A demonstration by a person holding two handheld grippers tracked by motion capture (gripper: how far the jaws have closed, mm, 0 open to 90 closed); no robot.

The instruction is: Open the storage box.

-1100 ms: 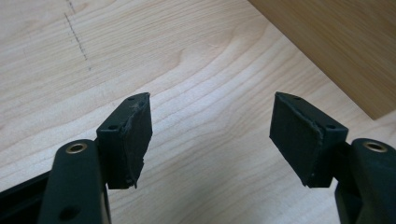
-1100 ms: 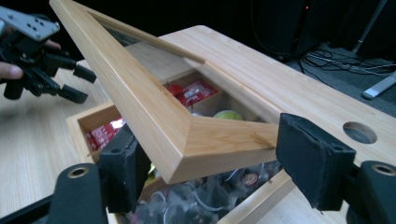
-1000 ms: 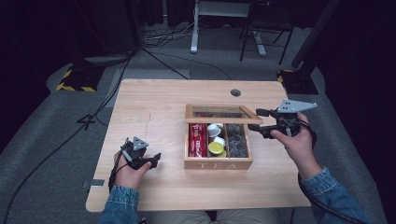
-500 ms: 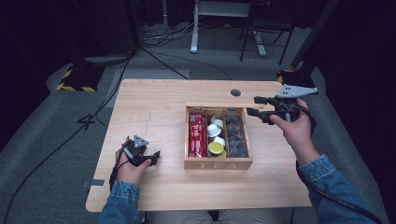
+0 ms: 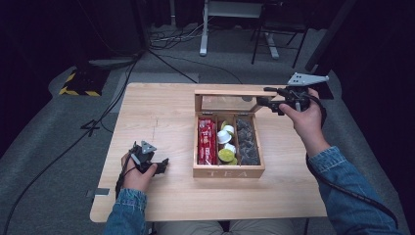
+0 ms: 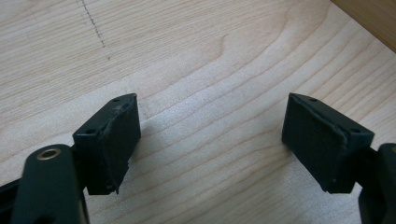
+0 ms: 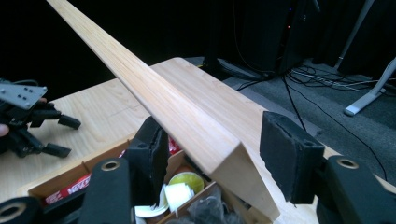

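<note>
From above, a wooden tea box point(image 5: 229, 170) sits on the worktop point(image 5: 161, 115), right of centre, with its lid point(image 5: 230, 92) raised to about upright at the far edge. The box's compartments hold red packets point(image 5: 206, 141) on the left, round pods point(image 5: 226, 142) in the middle and dark pouches point(image 5: 247, 142) on the right. The right hand-held gripper point(image 5: 264, 96) is at the lid's right end, level with its top edge. Its jaws have just been closing. The left hand-held gripper point(image 5: 164, 165) rests near the front left of the worktop, well apart from the box.

In the left gripper view, the left hand-held gripper point(image 6: 210, 140) has its jaws spread wide over bare wood. They have just been opening and nothing lies between them.

In the right gripper view, the lid's edge point(image 7: 187, 116) runs between the pads of the right hand-held gripper point(image 7: 212, 158). The left pad seems to be against the wood, but the right one stands clear of it, so the lid is cradled rather than clamped.

The risk, as I judge it, is the lid slipping out. With only a loose hold, a pull to the side could let it fall shut onto the open compartments. Pushing it too far back could strain the hinge or tip the box, since the left hand is not steadying it.
</note>
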